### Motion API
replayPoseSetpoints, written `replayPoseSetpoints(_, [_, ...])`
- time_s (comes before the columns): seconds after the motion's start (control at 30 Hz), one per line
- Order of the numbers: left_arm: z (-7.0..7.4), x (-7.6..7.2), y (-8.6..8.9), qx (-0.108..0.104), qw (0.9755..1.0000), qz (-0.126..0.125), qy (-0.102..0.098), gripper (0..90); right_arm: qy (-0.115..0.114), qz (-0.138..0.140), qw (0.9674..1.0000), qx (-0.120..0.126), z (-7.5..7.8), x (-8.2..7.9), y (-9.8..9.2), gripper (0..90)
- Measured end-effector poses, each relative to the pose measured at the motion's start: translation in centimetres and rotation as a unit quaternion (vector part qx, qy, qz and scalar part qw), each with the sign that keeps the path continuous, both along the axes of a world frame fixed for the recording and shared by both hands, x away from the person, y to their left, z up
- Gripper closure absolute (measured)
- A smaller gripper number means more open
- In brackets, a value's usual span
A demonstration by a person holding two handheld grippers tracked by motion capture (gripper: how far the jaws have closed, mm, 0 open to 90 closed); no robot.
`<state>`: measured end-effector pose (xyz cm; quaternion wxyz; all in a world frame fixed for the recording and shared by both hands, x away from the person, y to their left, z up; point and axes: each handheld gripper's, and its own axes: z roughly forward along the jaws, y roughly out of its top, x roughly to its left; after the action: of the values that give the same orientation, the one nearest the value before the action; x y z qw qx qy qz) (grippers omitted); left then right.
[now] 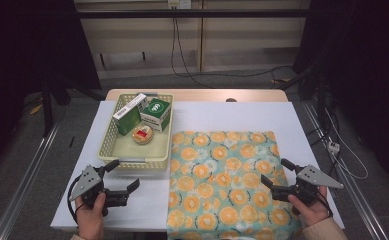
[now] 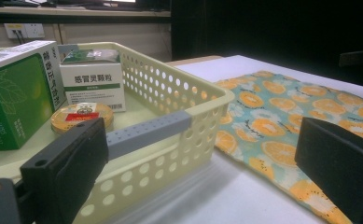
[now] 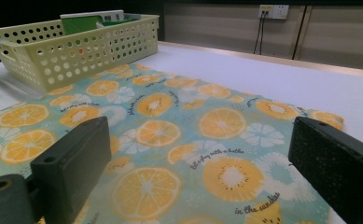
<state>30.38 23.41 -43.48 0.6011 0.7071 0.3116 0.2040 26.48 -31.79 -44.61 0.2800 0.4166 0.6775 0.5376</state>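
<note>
The orange-slice patterned cloth (image 1: 227, 187) lies spread flat on the right half of the white table (image 1: 232, 112), its near edge hanging just over the table's front, its left edge running just beside the pale yellow perforated basket (image 1: 113, 131). It looks like thin printed fabric: light, limp, no stiffness at all, so it should fold and drape wherever it is pulled and will likely slide easily on the smooth tabletop. The right gripper (image 1: 278, 174) hovers over the cloth's right side, jaws spread wide with nothing between them; the right gripper view confirms it, both black jaws apart with the print lying flat below. The left gripper (image 1: 124, 176) sits off the cloth, over bare table just in front of the basket, jaws likewise wide and empty. Best bet for a hold is a corner or an edge, where a jaw can slip under a single layer; pinching mid-panel would only bunch it up. Two corners taken together would keep it from twisting. Inside the basket stand a green medicine box (image 1: 128, 115), a white-and-green box (image 1: 156, 113) and a small round tin (image 1: 143, 135), all well clear of the grippers. A dragged cloth could nudge the basket, so lifting beats sliding here.
</note>
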Motion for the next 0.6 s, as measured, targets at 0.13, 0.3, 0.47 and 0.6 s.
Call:
replayPoseSetpoints(0.13, [-0.06, 0.08, -0.04, 0.004, 1.0, -0.005, 0.0, 2.4, 0.004, 0.002, 1.0, -0.003, 0.03, 0.02, 0.11, 5.6])
replayPoseSetpoints(0.3, [0.06, -0.02, -0.07, 0.002, 1.0, -0.005, 0.0, 2.4, 0.007, 0.004, 1.0, -0.005, 0.02, 0.01, 0.09, 5.7])
replayPoseSetpoints(0.47, [0.02, -0.01, -0.06, -0.001, 1.0, -0.004, 0.003, 2.4, 0.006, 0.009, 0.9999, -0.009, 0.06, 0.04, 0.25, 5.5])
replayPoseSetpoints(0.6, [0.07, 0.0, -0.25, -0.002, 1.0, -0.006, 0.001, 2.4, 0.005, 0.012, 0.9997, -0.02, 0.4, -0.01, 0.4, 5.5])
